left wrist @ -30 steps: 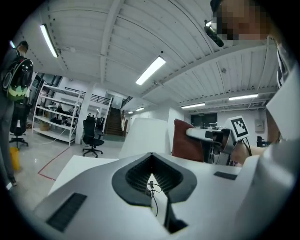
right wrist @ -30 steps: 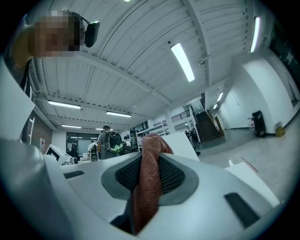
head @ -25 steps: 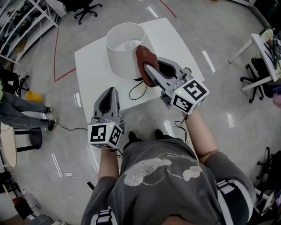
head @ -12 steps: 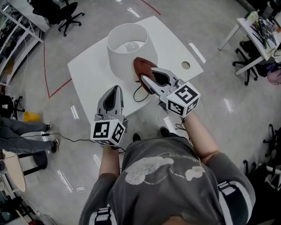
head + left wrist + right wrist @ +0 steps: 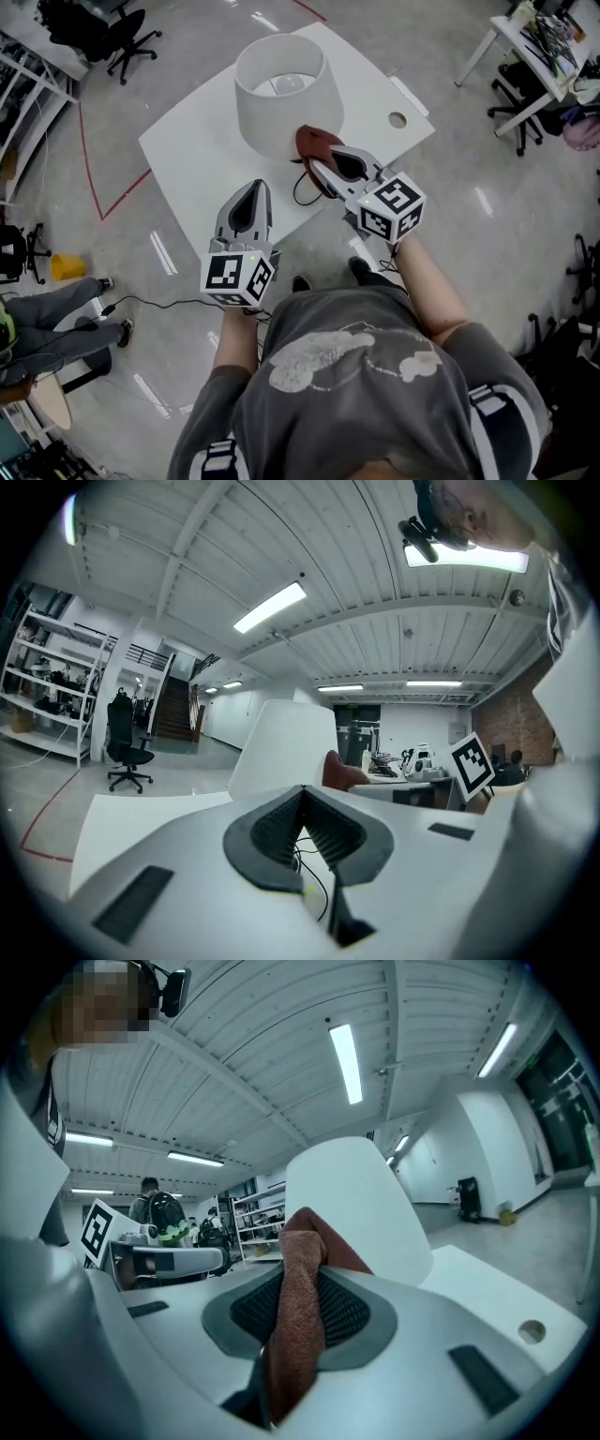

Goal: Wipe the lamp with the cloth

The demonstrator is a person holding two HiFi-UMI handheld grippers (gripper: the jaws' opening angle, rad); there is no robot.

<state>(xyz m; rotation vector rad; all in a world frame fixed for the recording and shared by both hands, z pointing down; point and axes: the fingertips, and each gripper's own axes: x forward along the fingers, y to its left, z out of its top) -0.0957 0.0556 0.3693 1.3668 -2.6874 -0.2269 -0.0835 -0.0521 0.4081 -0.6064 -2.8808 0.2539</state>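
Observation:
A white lamp (image 5: 281,94) with a wide drum shade stands on a white table (image 5: 197,164); its shade (image 5: 361,1208) fills the middle of the right gripper view and rises ahead in the left gripper view (image 5: 286,747). My right gripper (image 5: 323,164) is shut on a rust-brown cloth (image 5: 314,145), which is pressed against the shade's lower near side; the cloth (image 5: 300,1307) hangs between the jaws. The lamp's black cord (image 5: 305,192) loops on the table below it. My left gripper (image 5: 248,208) is shut with nothing in it, over the table's near edge, left of the cloth.
The table has a round hole (image 5: 398,120) near its right corner. Red tape lines (image 5: 94,164) mark the grey floor at left. An office chair (image 5: 117,37) stands at the far left, a desk with clutter (image 5: 544,42) at the far right. A person's legs (image 5: 56,323) show at left.
The right gripper with the cloth has slid down the shade's near side toward its lower rim. The head view has shifted, so the table sits higher in the frame. The left gripper stays shut.

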